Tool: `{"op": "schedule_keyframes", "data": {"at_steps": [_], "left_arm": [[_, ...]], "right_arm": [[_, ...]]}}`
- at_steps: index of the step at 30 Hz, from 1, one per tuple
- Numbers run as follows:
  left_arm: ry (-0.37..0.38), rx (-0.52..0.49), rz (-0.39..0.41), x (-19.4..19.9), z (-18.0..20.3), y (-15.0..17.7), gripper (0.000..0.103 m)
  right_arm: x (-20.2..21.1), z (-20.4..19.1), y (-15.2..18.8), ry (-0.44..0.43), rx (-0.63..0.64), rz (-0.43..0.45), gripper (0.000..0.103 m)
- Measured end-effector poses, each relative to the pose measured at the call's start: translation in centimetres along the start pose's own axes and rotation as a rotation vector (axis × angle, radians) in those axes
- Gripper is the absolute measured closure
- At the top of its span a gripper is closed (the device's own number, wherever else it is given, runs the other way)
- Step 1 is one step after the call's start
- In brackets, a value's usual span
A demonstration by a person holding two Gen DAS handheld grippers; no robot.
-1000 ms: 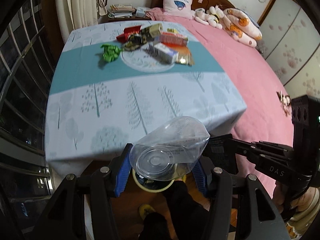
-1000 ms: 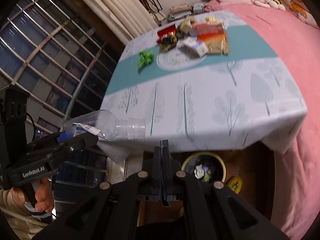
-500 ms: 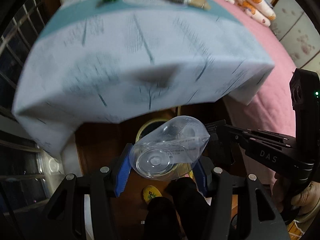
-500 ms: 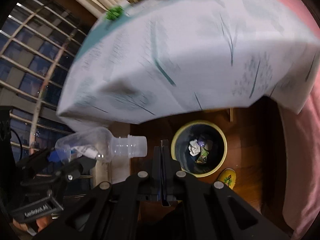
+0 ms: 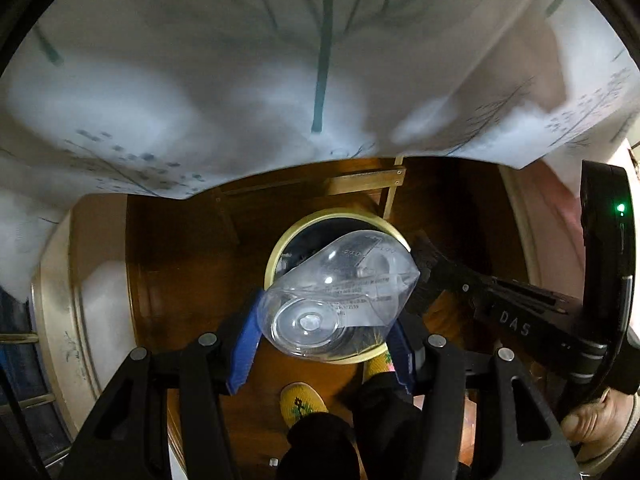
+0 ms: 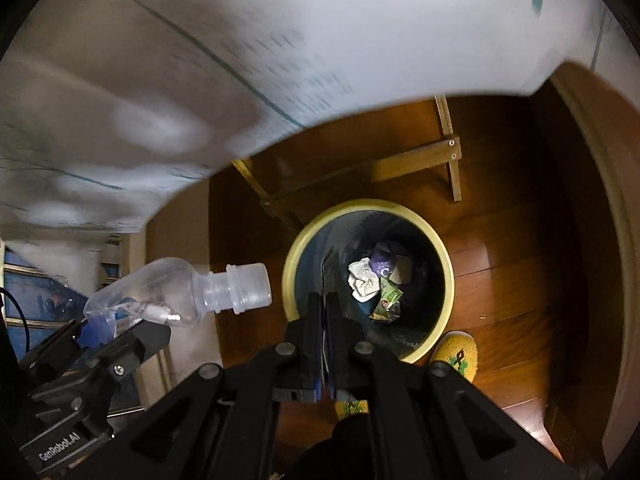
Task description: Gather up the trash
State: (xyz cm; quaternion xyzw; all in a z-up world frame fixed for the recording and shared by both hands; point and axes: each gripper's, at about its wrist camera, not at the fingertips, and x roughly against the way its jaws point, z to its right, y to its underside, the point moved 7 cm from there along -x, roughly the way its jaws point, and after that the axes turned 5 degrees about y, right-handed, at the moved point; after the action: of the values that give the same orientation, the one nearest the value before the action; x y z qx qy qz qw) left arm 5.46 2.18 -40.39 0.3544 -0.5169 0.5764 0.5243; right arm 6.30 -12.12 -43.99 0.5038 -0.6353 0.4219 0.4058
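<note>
My left gripper (image 5: 320,328) is shut on a clear plastic bottle (image 5: 340,296), base toward the camera, held above a yellow-rimmed trash bin (image 5: 276,256). In the right wrist view the bottle (image 6: 180,296) lies sideways, its open neck pointing at the bin (image 6: 368,208), just left of the rim. The bin holds crumpled paper and wrappers (image 6: 376,280). My right gripper (image 6: 324,304) is shut and empty, above the bin's near edge. The left gripper (image 6: 96,328) shows there at lower left.
The tablecloth's white overhang (image 5: 320,60) hangs over the bin. A wooden table frame (image 6: 416,164) stands behind the bin on the wood floor. Yellow slippers (image 6: 456,352) are beside the bin. The right gripper's body (image 5: 520,320) sits right of the bottle.
Both grippers have dropped from table height to below the table edge and tilted down toward the bin. The bottle stays in the left gripper; the right gripper stays shut.
</note>
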Motion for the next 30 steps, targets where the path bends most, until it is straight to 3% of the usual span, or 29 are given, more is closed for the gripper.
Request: {"op": "schedule_keyframes", "data": {"at_steps": [1,3,5,6,12,21,30], "left_arm": [[-0.004,-0.002,-0.005,-0.7,-0.1,0.1,0.047],[-0.01,-0.009,-0.017,-1.7,-0.2,0.1,0.03],[-0.017,-0.002,-0.013,-2.3,-0.4,0.3,0.02],[-0.023,0.003,-0.015,-2.6,-0.5,0.4,0.017],[-0.049,0.02,-0.026,-3.0,-1.1,0.8,0.016],[-0.084,0.05,0.007,-0.4,-1.7,-0.1,0.016],[-0.129,0.082,0.035,5.8,-1.5,-1.7,0.016]], "right_arm": [[-0.6,0.1,0.1,0.011,0.006,-0.007,0.099],[-1.5,0.2,0.4,0.029,0.02,-0.027,0.094],[-2.0,0.2,0.6,0.048,0.038,-0.037,0.075],[-2.1,0.2,0.7,0.047,0.047,-0.033,0.072],[-1.1,0.2,0.7,0.05,0.056,-0.01,0.071],[1.3,-0.7,-0.4,0.061,0.077,0.046,0.071],[6.7,-3.2,-0.7,0.05,0.08,0.055,0.071]]}}
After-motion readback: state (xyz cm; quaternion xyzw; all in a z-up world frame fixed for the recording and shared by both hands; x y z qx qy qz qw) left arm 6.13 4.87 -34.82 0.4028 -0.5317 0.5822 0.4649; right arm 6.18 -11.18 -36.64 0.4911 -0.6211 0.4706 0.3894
